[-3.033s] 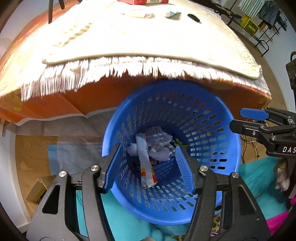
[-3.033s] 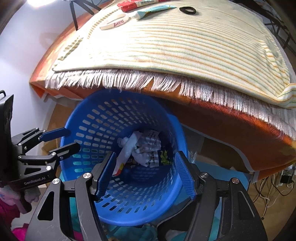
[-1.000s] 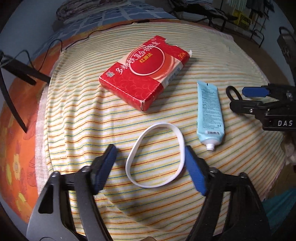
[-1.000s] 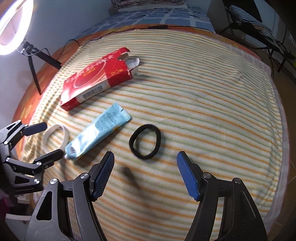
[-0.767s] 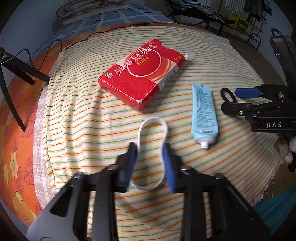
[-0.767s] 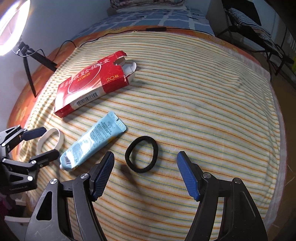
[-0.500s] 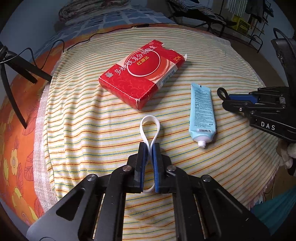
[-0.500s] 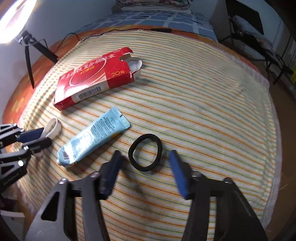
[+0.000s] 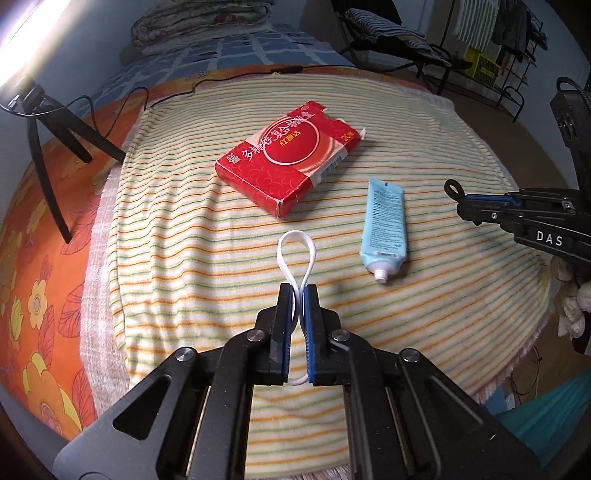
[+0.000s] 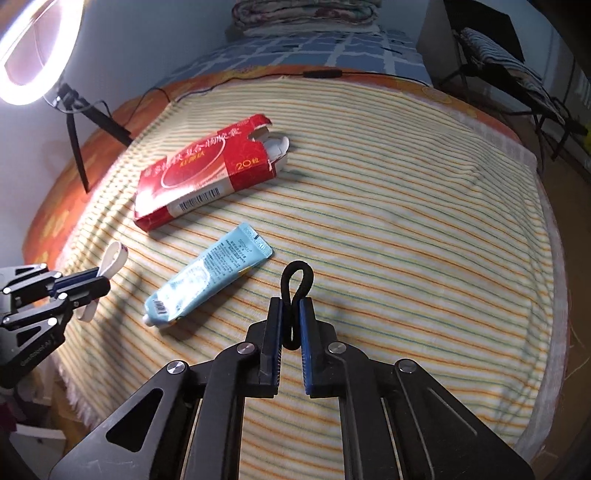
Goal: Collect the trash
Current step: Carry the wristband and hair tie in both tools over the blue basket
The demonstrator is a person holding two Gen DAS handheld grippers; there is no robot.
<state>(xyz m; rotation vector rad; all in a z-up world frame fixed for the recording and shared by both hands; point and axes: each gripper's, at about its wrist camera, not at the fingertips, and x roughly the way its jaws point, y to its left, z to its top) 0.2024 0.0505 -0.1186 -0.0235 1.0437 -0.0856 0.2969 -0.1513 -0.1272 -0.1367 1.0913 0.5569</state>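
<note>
A lived-in bedroom at home: a cream striped fringed cloth (image 9: 177, 236) covers an orange floral bedsheet (image 9: 40, 280), folded patterned quilts (image 10: 306, 14) are stacked by the pale blue wall, clothes hang on a black metal drying rack (image 9: 495, 33), and a glowing ring light on a black tripod (image 10: 37, 55) stands alongside

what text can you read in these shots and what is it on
"DAS" in white, on the black body of the right gripper.
"20粒" on the red box.
"红源达" in the circle on the box's top; the larger white Chinese line above it is too stylised to read surely.
Barcode on the box's side: digits too small.
Blue tube: print and barcode too small.
Left gripper: lettering on its body too dim to read.
</note>
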